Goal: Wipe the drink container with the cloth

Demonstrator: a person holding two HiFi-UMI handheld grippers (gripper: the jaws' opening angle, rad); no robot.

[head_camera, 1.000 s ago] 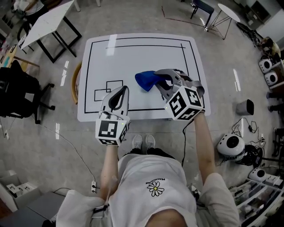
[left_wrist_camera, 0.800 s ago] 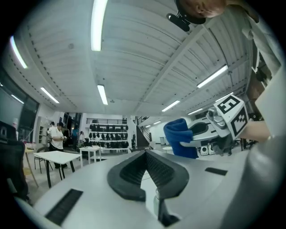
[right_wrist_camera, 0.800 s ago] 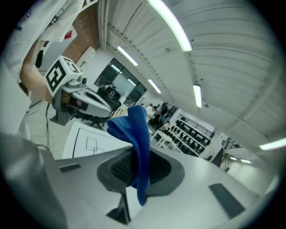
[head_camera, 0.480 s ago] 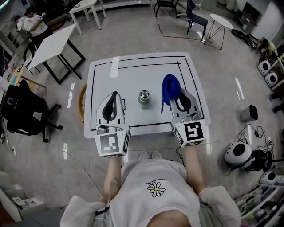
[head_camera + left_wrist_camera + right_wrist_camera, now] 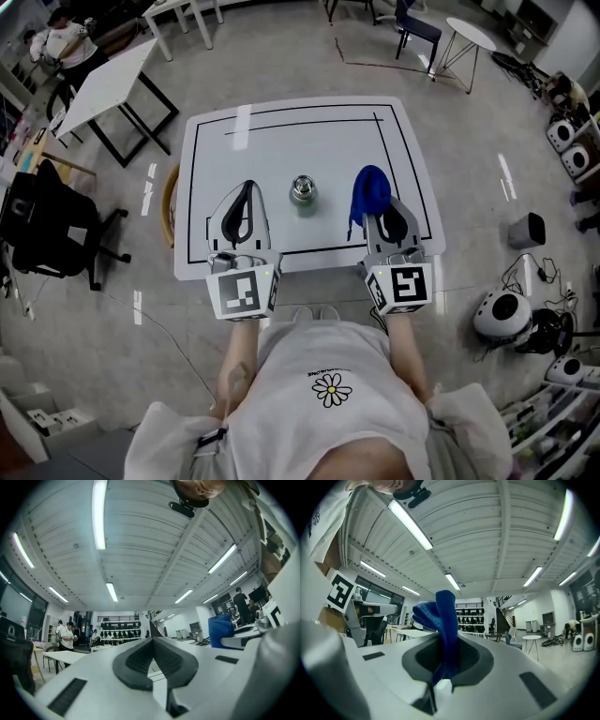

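The big white square table with black lines on it (image 5: 309, 131) sits under both tools. The left gripper (image 5: 246, 187), a white tool with dark pads, is over the near left part of the table. Its jaws are pressed tight together with nothing in them. The right gripper (image 5: 378, 208) is the same kind of tool, over the near right part. Its jaws are clamped on the soft blue cloth (image 5: 368, 187), which sticks up and out past its tip in a floppy bunch. Both tools point away from the person and sit side by side, well apart. The small shiny metal drink container (image 5: 302, 192) stands on the table in the gap between them. It is to the right of the left gripper's tip and to the left of the cloth. It looks about as near to one as to the other. From so high up it is tiny, but it seems to stand straight up, with its round top facing us. I think the next move is for the cloth to go left and down to reach the container's side. The empty left gripper could go right to hold it steady.
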